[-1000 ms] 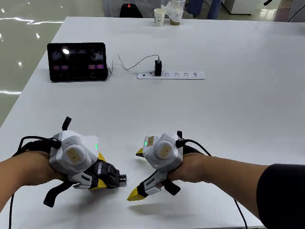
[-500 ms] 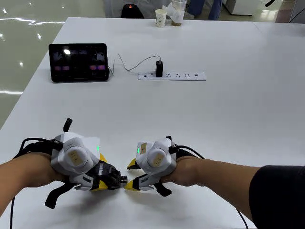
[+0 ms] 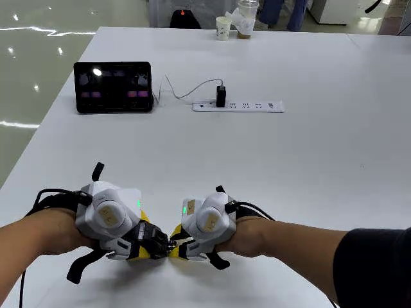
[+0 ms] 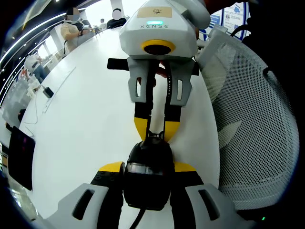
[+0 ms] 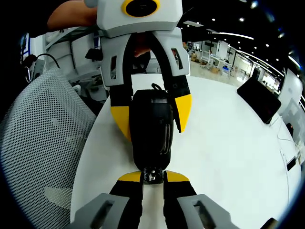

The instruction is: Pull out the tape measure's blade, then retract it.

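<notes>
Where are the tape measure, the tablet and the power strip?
tape measure (image 4: 147, 176): left gripper view, on its black case.
tablet (image 3: 113, 86): head view, middle of its dark screen.
power strip (image 3: 250, 106): head view, middle of its white body.
</notes>
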Action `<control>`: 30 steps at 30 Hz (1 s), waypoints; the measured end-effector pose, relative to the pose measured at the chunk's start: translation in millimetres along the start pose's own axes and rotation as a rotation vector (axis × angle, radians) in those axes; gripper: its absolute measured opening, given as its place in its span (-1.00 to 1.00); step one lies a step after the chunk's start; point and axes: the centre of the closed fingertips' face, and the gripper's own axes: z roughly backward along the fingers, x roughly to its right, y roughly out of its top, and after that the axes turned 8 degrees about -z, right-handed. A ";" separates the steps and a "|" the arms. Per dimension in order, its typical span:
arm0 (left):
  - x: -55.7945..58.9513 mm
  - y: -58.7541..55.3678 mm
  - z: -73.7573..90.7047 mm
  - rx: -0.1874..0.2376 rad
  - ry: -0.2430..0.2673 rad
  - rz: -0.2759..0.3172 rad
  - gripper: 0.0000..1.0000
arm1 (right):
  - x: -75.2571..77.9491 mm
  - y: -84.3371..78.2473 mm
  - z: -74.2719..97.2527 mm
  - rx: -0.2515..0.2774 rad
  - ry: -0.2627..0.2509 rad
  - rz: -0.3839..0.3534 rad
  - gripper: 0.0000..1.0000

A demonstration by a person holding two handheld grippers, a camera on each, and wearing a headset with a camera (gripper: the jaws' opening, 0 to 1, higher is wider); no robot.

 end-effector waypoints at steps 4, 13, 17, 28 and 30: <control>-1.1 -1.5 -1.7 0.001 0.000 0.001 -0.36 | 0.8 -1.0 -0.2 0.004 0.024 -0.044 -0.75; -1.8 -3.6 -3.6 -0.006 -0.009 -0.001 -0.37 | -0.2 -1.9 1.5 0.006 0.037 -0.002 -0.78; -0.4 -3.3 -2.7 -0.010 -0.015 -0.003 -0.37 | -0.8 -3.2 3.0 -0.004 0.037 0.021 -0.79; 0.9 -1.7 -0.2 -0.002 -0.016 0.002 -0.38 | 1.3 -11.1 9.8 -0.019 0.043 -0.006 -0.78; 1.1 -1.4 0.0 -0.002 -0.015 0.003 -0.38 | 0.9 -12.8 11.2 -0.021 0.043 -0.009 -0.78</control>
